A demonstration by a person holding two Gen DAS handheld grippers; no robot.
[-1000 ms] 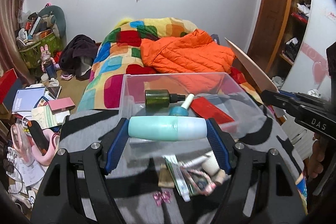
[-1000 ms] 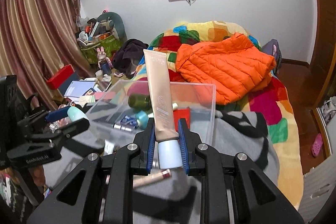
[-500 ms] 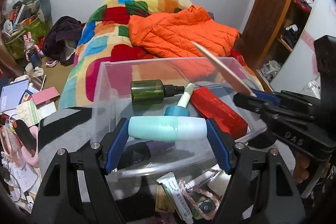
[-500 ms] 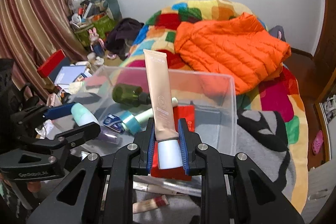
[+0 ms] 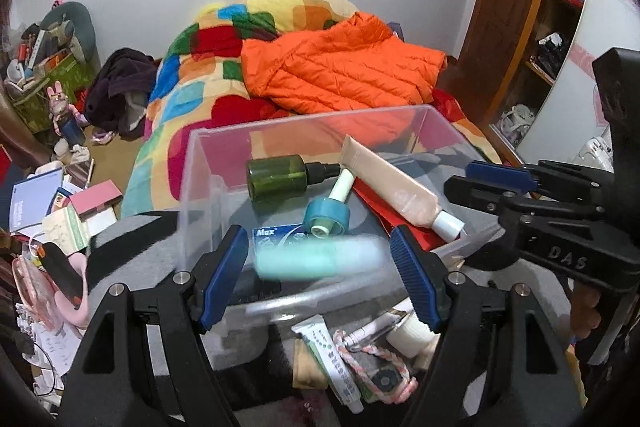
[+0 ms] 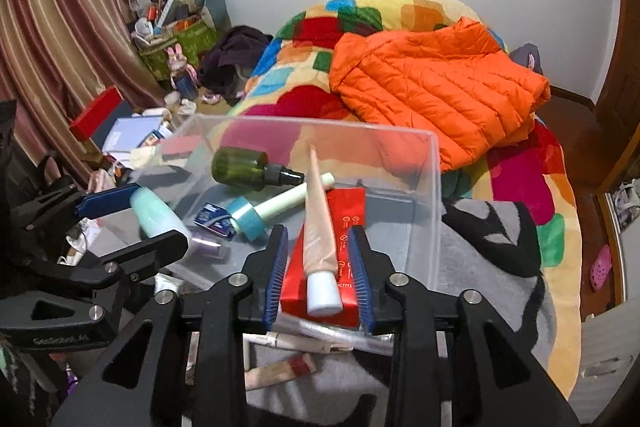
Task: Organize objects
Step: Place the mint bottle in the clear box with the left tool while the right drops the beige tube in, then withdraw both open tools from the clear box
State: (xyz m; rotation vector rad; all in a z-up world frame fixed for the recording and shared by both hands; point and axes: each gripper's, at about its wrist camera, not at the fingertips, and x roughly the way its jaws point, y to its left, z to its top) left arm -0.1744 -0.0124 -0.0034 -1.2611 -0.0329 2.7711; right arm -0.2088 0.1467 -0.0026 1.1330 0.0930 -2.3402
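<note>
1. We see the mint bottle (image 5: 316, 259) only as a motion-blurred streak in the left wrist view, and whether it touches the pads is unclear. The near wall of the clear bin (image 5: 224, 163) and the loose tubes in front of it are partly hidden behind the gripper arms.
2. The mint bottle lies crosswise between the left gripper (image 5: 318, 277) fingers, over the bin's near edge. In the right wrist view it (image 6: 156, 213) sits by that gripper's blue pad at the bin's left edge.
3. The beige tube (image 6: 318, 227) lies inside the bin on a red box (image 6: 348, 223), its white cap toward the near edge, between the right gripper (image 6: 320, 279) fingers.
4. The left gripper's jaws are spread wide, with gaps at both ends of the bottle. The right gripper's jaws are parted wider than the tube and grip nothing.
</note>
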